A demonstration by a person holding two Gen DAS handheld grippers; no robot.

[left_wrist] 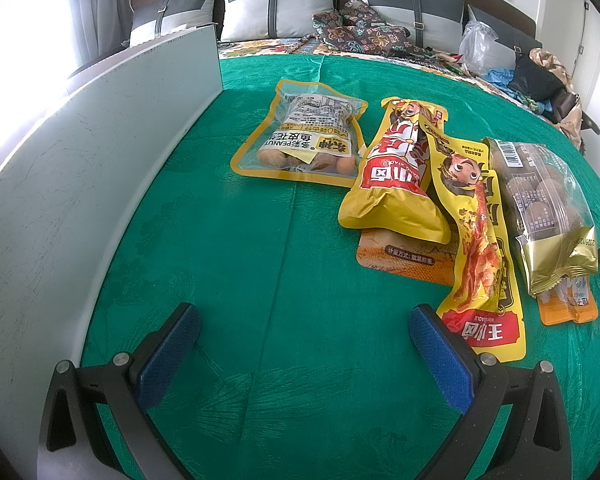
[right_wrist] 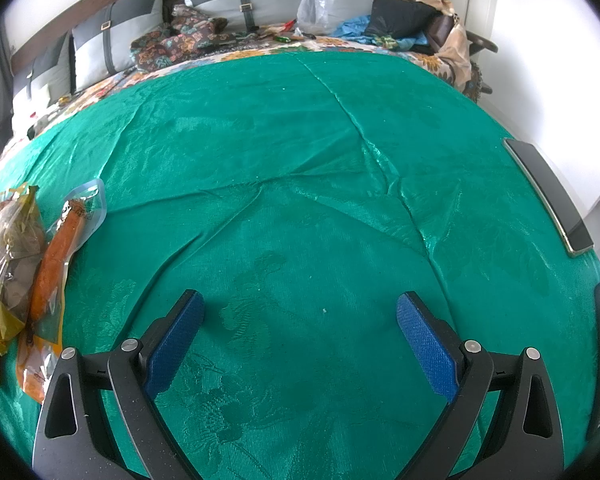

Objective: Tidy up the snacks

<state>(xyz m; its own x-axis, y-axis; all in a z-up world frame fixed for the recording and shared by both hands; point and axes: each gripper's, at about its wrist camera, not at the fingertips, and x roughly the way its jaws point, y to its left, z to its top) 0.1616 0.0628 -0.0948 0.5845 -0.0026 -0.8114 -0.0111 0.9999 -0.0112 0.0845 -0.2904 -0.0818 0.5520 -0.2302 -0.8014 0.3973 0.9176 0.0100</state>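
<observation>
Fingers (left_wrist: 184, 332) of my left gripper (left_wrist: 304, 330): blue-padded, spread wide, nothing between them, hovering over the green embossed cloth (left_wrist: 220, 240) covering the bed.
Fingers (right_wrist: 190, 320) of my right gripper (right_wrist: 300, 320): likewise parted and unloaded, above bare cloth.
Item 1: clear yellow-edged pouch of peanuts (left_wrist: 300, 138), lying flat, far centre in the left view, apart from the rest.
Item 2: yellow and red puffed snack bag (left_wrist: 392, 176), right of the pouch, overlapping an orange flat packet (left_wrist: 404, 258).
Item 3: long yellow cartoon-printed packet (left_wrist: 480, 256), just right of my left gripper's right finger.
Item 4: clear gold-ended bag of brown round pieces (left_wrist: 540, 204), far right, atop a small orange sachet (left_wrist: 568, 304).
Item 5: tall white panel (left_wrist: 60, 184), standing along the left.
Item 6: dark flat phone (right_wrist: 548, 196), right edge in the right view.
</observation>
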